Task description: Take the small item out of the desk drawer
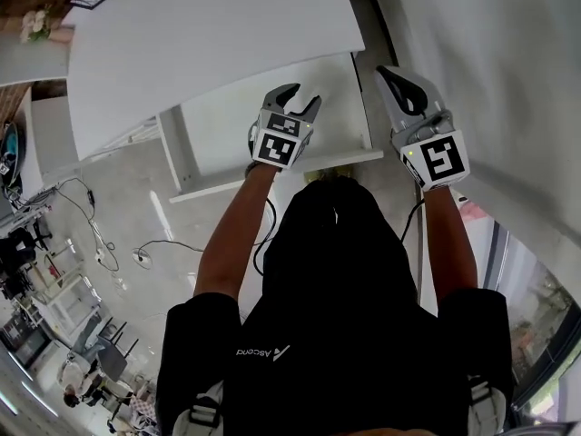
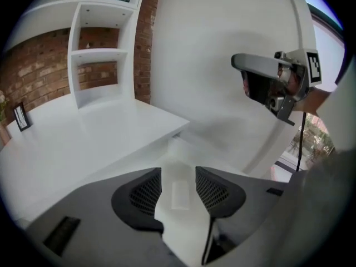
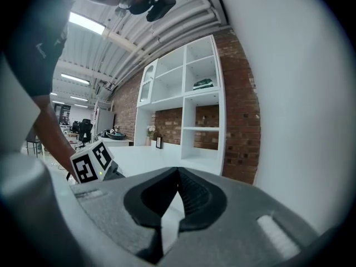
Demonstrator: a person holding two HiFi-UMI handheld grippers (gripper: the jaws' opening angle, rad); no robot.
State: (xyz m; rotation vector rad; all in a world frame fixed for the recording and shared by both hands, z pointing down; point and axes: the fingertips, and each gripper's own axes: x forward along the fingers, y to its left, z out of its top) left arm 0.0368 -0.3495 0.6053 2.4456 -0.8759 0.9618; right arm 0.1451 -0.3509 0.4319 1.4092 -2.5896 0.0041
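One flat white desk point(image 1: 200, 34), one open white drawer point(image 1: 227, 121) under its edge, two handheld tools. The grey two-jaw left gripper point(image 1: 304, 96) hovers over the drawer w/ jaws wide apart, gripping nothing. One small pale rectangular item point(image 2: 181, 193) lies on the drawer floor at its 12 o'clock, btwn the jaws, touching neither. The grey right gripper point(image 1: 390, 75), at left's 3 o'clock, is closed tight and empty.

Drawer point(image 1: 218, 127) out under desk point(image 1: 200, 34); small item point(image 2: 181, 194) inside.
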